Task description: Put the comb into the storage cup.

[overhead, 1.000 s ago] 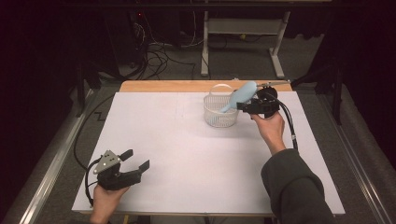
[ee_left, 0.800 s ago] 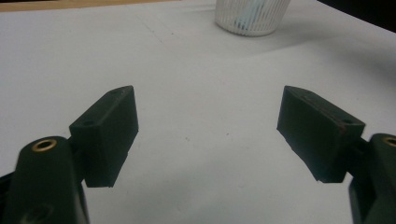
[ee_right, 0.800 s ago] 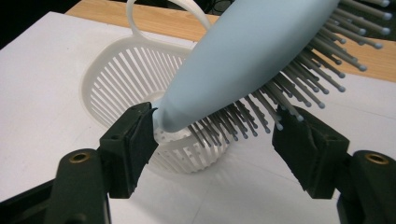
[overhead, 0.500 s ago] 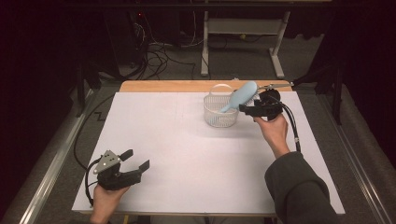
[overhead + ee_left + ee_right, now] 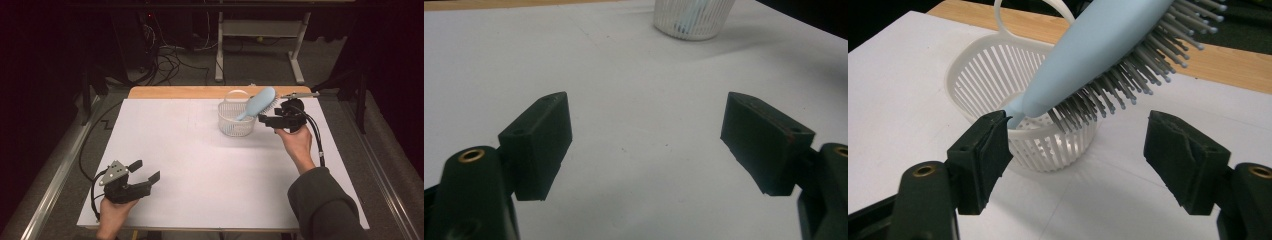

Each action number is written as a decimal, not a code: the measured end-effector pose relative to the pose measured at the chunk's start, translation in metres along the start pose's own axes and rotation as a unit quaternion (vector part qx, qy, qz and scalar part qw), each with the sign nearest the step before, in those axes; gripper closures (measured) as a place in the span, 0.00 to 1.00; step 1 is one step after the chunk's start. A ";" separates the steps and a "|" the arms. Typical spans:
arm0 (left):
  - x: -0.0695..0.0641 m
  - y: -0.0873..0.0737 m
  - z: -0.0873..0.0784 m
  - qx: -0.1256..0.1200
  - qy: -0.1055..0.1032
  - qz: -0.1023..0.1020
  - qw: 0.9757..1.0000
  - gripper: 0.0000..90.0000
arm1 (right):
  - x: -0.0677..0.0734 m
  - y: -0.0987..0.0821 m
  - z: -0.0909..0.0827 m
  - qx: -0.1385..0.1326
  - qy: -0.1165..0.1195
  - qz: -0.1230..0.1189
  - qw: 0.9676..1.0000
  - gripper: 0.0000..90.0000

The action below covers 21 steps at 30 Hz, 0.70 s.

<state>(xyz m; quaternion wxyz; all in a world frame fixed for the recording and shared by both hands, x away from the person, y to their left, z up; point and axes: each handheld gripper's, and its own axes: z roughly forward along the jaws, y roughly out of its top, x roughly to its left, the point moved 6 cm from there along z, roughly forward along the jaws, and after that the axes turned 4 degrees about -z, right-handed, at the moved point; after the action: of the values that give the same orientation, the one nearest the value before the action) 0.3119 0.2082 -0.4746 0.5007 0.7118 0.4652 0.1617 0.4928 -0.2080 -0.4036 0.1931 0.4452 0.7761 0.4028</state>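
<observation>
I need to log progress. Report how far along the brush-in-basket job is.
Done: the light blue hairbrush stands handle-down in the white slotted plastic basket, head leaning over its rim. In hand: nothing; the right gripper is open beside the basket, the left gripper open over bare table. Left: apparently only pulling the right gripper away.

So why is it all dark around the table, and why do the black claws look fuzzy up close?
High view: light falls on the white table, while the floor and edges beyond stay dim. Left gripper view: the left claw sits close to the lens and looks soft, and the basket casts a faint shadow. Right gripper view: the hairbrush bristles look fairly sharp, the right claw softer.
</observation>
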 end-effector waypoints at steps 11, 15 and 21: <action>-0.001 0.001 0.001 0.000 -0.001 0.000 1.000 0.22 | 0.000 -0.004 -0.013 -0.011 0.005 -0.001 1.000 0.30; -0.001 0.001 0.001 0.001 -0.001 0.001 1.000 0.22 | 0.000 -0.006 -0.016 -0.015 0.008 -0.003 1.000 0.30; -0.001 0.000 0.000 0.000 0.000 0.000 1.000 0.22 | 0.000 -0.010 -0.020 -0.019 0.013 -0.006 1.000 0.30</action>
<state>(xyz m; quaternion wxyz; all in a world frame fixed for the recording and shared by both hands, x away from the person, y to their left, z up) 0.3119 0.2075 -0.4743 0.5005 0.7119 0.4651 0.1622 0.4741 -0.2195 -0.4001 0.1940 0.4318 0.7732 0.4221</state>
